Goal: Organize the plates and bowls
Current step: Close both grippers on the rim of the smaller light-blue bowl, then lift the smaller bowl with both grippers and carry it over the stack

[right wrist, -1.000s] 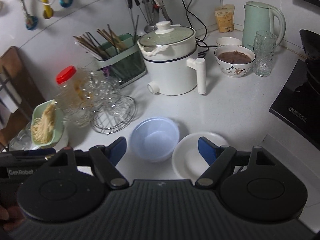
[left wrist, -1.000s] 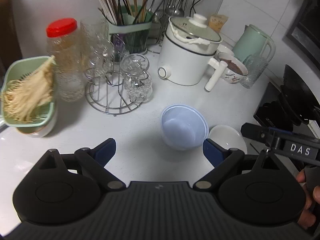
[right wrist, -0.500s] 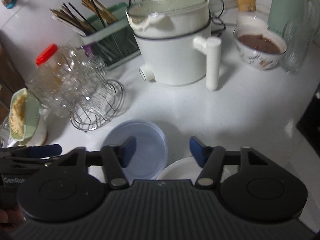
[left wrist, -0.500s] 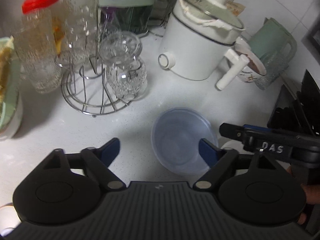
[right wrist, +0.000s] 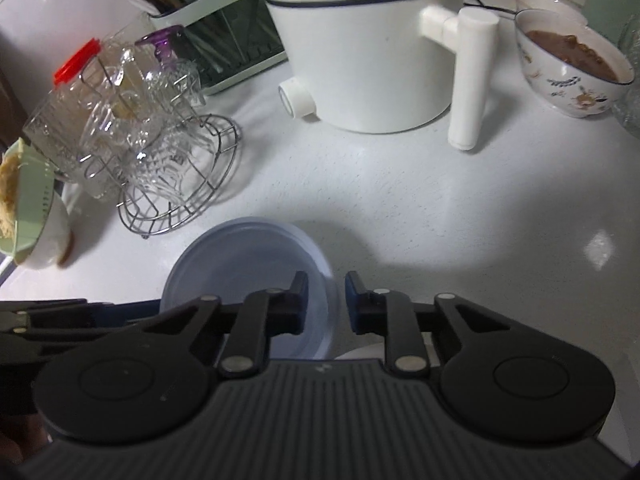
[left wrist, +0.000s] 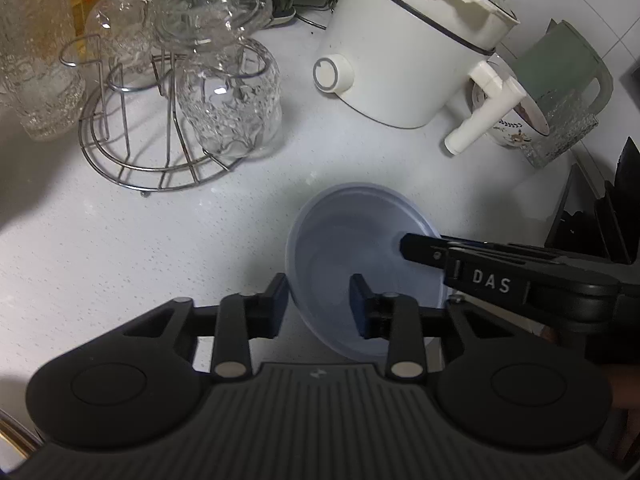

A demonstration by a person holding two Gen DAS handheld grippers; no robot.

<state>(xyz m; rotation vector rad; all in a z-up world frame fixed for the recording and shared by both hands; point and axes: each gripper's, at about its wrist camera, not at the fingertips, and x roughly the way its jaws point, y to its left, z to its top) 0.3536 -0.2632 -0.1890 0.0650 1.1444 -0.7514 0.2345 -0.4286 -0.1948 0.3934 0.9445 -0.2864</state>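
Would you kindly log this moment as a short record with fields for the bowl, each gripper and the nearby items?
bowl: pale blue bowl, tilted, rim gripped on two sides
left gripper: left gripper shut on the bowl's left rim
right gripper: right gripper shut on the bowl's right rim
plate: white plate, only an edge visible beside the bowl
behind: white electric pot, wire glass rack

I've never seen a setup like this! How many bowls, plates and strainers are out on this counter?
Bowls: 4 (blue bowl, patterned bowl, small white bowl, white bowl under the strainer)
Plates: 1 (white plate, mostly hidden)
Strainers: 1 (green strainer)
Total: 6
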